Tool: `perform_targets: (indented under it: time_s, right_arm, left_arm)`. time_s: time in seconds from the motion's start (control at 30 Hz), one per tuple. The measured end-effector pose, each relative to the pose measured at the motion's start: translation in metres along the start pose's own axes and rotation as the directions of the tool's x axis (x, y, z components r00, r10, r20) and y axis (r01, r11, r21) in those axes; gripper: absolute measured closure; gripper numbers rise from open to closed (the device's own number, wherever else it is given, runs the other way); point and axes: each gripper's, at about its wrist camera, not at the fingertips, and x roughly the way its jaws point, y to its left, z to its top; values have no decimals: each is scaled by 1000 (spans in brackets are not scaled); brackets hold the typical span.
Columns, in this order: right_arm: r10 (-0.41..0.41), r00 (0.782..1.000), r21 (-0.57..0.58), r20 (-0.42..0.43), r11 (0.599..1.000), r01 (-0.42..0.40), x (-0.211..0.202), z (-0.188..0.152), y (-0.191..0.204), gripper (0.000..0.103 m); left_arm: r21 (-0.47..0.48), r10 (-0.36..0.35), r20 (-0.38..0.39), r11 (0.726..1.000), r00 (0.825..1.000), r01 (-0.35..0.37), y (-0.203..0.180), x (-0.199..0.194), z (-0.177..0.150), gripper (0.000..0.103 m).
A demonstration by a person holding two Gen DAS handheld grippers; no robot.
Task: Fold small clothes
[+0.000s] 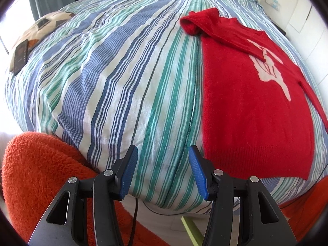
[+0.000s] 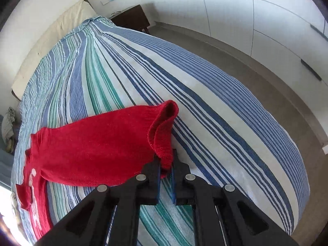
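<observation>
Pinching only the cuff [image 2: 164, 155], the right gripper [image 2: 165, 171] could let the sleeve [image 2: 98, 149] slip free if pulled, since the knit is thick and only its edge sits between the closed jaws. Empty, the left gripper [image 1: 163, 171] hangs half open above the bed [image 1: 114, 86], beside the red sweater [image 1: 252, 110] lying flat there.

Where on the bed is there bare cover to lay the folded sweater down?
Widest free patch: striped duvet between the red sweater and the phone on the football cushion. Also bare beyond the sleeve cuff held in the right tongs. Crowded only where the sweater lies.
</observation>
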Motion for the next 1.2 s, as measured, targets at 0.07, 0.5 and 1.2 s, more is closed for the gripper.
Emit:
perform_targets:
  time_s: [0.07, 0.5, 1.2]
  right_arm:
    - [8, 1000, 16, 3, 1000, -8, -3, 0, -4, 96]
    - [-104, 991, 189, 88, 978, 86, -60, -6, -52, 85]
    - [187, 974, -183, 128, 970, -163, -124, -143, 61, 56]
  left_arm:
    - [-1, 3, -2, 1000, 1000, -3, 0, 0, 0, 49]
    - [185, -52, 192, 983, 980, 16, -50, -52, 70, 29]
    - [476, -189, 100, 871, 977, 120, -181, 70, 216, 100]
